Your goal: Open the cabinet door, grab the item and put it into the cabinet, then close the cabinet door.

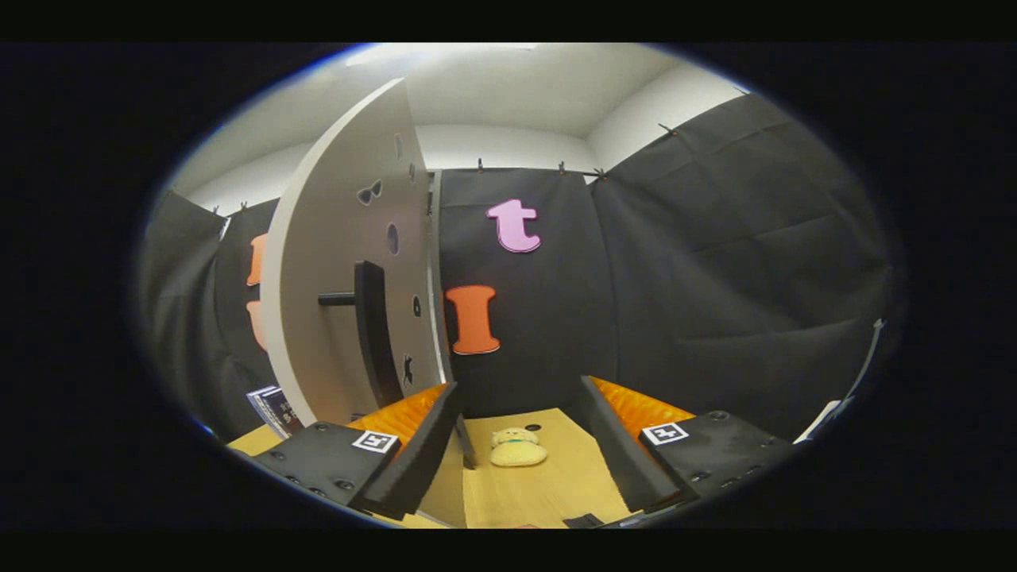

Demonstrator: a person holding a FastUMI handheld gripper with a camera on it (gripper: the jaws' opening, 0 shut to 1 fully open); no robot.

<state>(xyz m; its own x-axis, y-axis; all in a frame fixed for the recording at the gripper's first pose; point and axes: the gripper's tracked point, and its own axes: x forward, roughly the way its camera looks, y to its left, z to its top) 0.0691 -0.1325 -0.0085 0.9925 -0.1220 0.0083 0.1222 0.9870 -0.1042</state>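
The tongs [520, 445] gape released, one plush toy [517, 447] on the desk [556, 485] between them, one swung-out cabinet door [342, 270] standing beside

one cabinet door [349, 262], one plush toy [516, 449], one book [274, 407]

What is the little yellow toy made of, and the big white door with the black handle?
The toy, lying on the table between the open tool's fingers, looks like soft plush: fuzzy, rounded, matte. The cabinet door looks like smooth painted board, flat and even. Its handle seems matte black plastic or metal.
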